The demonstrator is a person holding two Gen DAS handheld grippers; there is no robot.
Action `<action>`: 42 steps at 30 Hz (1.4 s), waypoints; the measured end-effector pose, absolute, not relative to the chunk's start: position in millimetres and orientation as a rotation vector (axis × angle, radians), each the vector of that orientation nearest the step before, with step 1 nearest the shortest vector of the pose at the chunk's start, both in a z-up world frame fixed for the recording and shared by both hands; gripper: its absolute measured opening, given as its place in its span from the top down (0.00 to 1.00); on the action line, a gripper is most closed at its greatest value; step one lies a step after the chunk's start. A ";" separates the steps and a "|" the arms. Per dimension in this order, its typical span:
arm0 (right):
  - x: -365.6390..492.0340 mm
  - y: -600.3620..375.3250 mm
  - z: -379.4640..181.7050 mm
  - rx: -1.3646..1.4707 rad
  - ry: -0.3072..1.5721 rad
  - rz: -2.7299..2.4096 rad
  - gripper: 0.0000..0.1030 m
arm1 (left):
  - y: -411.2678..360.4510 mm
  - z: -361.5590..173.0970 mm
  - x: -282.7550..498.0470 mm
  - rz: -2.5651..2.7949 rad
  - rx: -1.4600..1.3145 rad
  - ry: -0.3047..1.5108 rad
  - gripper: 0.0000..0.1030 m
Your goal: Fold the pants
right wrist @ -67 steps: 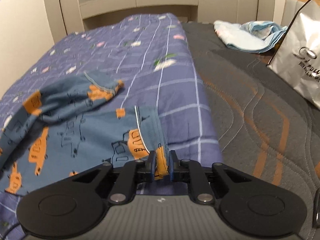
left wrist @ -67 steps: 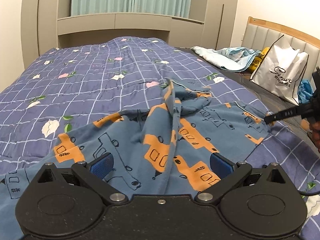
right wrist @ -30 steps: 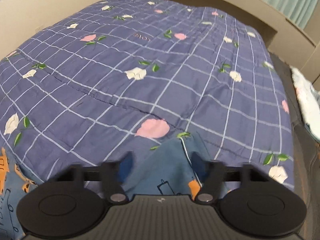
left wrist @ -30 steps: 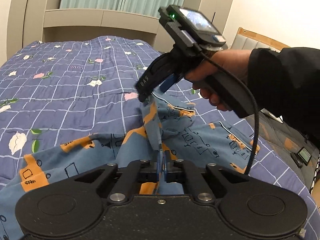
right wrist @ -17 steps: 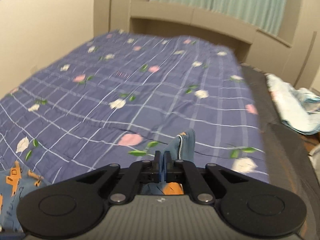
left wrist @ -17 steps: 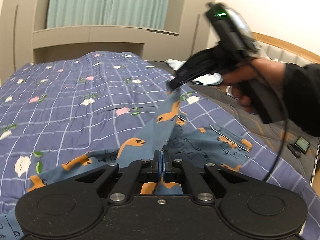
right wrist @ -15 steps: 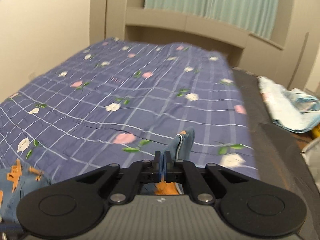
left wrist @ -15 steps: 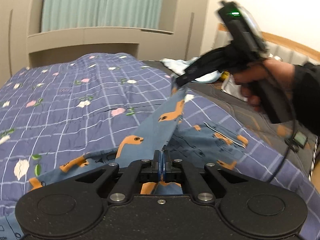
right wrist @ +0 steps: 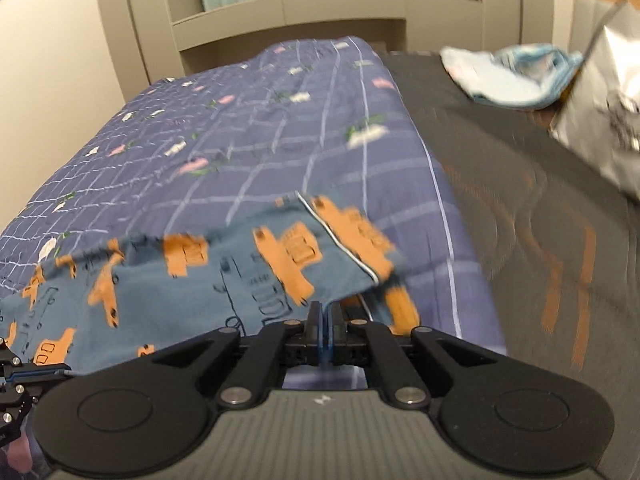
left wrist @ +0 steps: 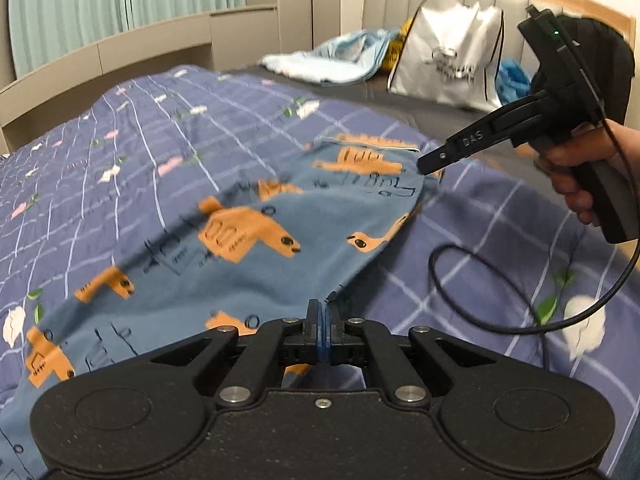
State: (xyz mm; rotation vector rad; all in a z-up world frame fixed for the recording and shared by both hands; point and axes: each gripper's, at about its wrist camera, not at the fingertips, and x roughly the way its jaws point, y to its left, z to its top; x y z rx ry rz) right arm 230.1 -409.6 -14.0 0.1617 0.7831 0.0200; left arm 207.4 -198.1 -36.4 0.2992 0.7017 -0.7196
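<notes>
**Pants stretched between two closed grippers over the quilt**

Blue cotton pants (left wrist: 224,240) printed with orange vehicles are lying spread across the purple grid-patterned quilt (left wrist: 120,152) with small flowers, near the quilt's right edge. At the near end, the black left gripper (left wrist: 322,320) is pinching an edge of the fabric, its blue-padded fingers (left wrist: 318,334) pressed together on the cloth. From there the pants are running away towards the far right, where the black right gripper (left wrist: 430,166) is meeting the white-piped hem corner; a bare hand (left wrist: 576,172) is holding its handle, and a black cable (left wrist: 520,280) is looping down over the quilt.

From the right wrist camera, the pants (right wrist: 200,276) are fanning out leftwards from the right gripper (right wrist: 323,320), whose jaws are closed on the cloth with no gap showing. To the right of the quilt (right wrist: 280,120), the dark grey mattress (right wrist: 540,240) with orange stitching is lying bare. Further right, a crumpled light blue cloth (right wrist: 508,76) is resting beside a white printed shopping bag (right wrist: 604,112), which is leaning against the padded headboard (left wrist: 400,8).
</notes>
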 end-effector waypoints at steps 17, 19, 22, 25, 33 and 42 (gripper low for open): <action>259.8 -471.9 -27.7 0.312 0.753 -0.075 0.63 | -197.8 -40.4 208.9 -0.688 0.272 0.738 0.99; 268.0 -475.2 -31.9 0.346 0.761 -0.059 0.67 | -197.3 -37.7 209.2 -0.685 0.271 0.728 1.00; 269.1 -474.8 -30.1 0.336 0.743 -0.040 0.90 | -195.5 -32.4 209.2 -0.679 0.271 0.710 1.00; 261.2 -470.4 -23.6 0.301 0.725 -0.023 0.92 | -192.3 -26.5 209.6 -0.673 0.266 0.695 1.00; 237.5 -467.6 -19.8 0.277 0.746 -0.034 0.93 | -185.5 -32.9 209.8 -0.665 0.294 0.716 1.00; 236.6 -450.6 -19.1 0.181 0.756 -0.062 0.81 | -167.6 -34.3 210.6 -0.645 0.188 0.731 0.60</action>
